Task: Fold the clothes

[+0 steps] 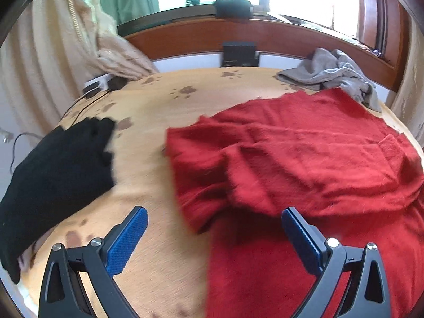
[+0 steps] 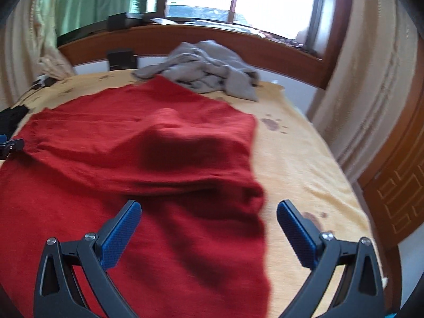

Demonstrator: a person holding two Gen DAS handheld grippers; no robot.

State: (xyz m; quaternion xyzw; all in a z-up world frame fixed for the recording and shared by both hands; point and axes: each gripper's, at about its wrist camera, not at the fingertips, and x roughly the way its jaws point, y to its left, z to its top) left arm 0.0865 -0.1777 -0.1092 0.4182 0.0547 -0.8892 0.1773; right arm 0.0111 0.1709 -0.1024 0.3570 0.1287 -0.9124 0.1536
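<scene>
A fuzzy red sweater [image 1: 304, 159] lies spread over a tan bed cover [image 1: 148, 137], partly folded, with a sleeve laid across its body. My left gripper [image 1: 214, 228] hovers open above the sweater's near left edge, nothing between its blue pads. In the right wrist view the same red sweater [image 2: 137, 143] fills the left and middle, its right edge running down past a folded hem. My right gripper [image 2: 208, 218] is open over that near right edge and holds nothing. The left gripper's tip [image 2: 10, 144] peeks in at the far left.
A black garment [image 1: 55, 175] lies at the bed's left side. A crumpled grey garment [image 1: 336, 74] [image 2: 209, 69] sits at the far end by the wooden headboard [image 1: 265, 39]. Cables and a charger [image 1: 98, 84] lie at the far left corner. Curtains hang on both sides.
</scene>
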